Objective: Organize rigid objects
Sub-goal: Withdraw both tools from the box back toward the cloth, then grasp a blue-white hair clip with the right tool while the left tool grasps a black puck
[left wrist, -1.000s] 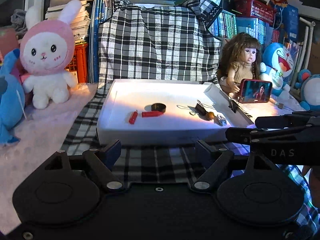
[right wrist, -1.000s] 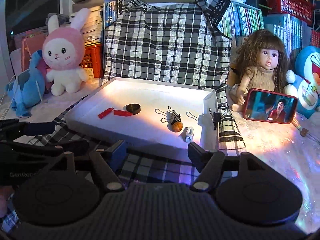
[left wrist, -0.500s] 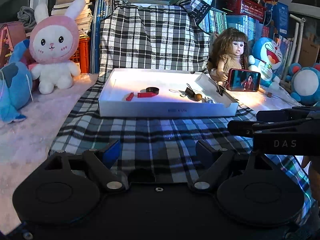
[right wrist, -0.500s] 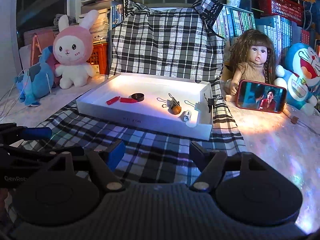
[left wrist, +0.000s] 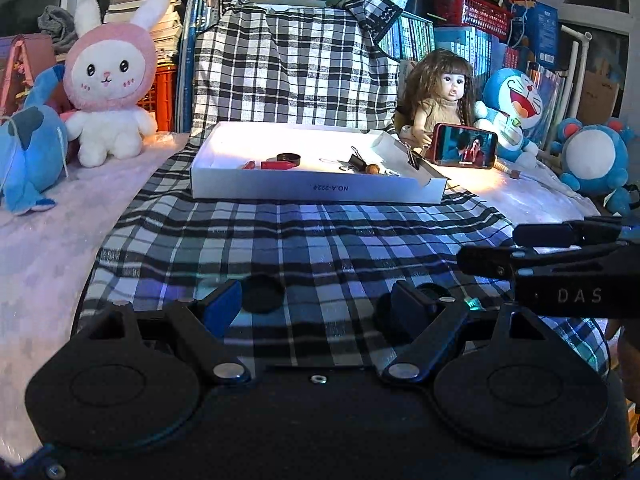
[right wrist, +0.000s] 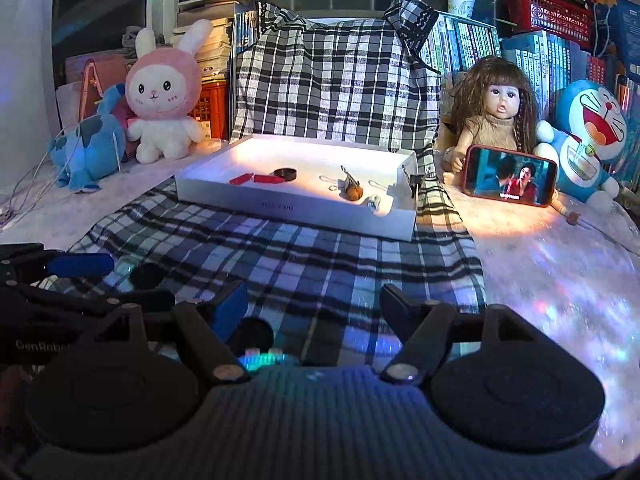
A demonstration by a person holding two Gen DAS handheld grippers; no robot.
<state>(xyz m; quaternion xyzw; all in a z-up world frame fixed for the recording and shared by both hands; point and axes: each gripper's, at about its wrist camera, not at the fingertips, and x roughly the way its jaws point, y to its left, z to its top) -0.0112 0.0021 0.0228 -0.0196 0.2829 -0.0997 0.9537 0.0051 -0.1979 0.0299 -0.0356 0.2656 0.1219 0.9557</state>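
Left gripper (left wrist: 316,302) at lower left and right gripper (right wrist: 314,306) at lower right, both jaws wide apart and empty over checked cloth (left wrist: 304,240), white shallow cardboard tray (left wrist: 316,190) of small red pieces (left wrist: 276,165) and binder clips (left wrist: 356,160) upper centre, well apart; likely between picks, next move needs a reach forward.

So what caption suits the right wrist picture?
Open right gripper over plaid cloth, facing a lit white tray of small objects.
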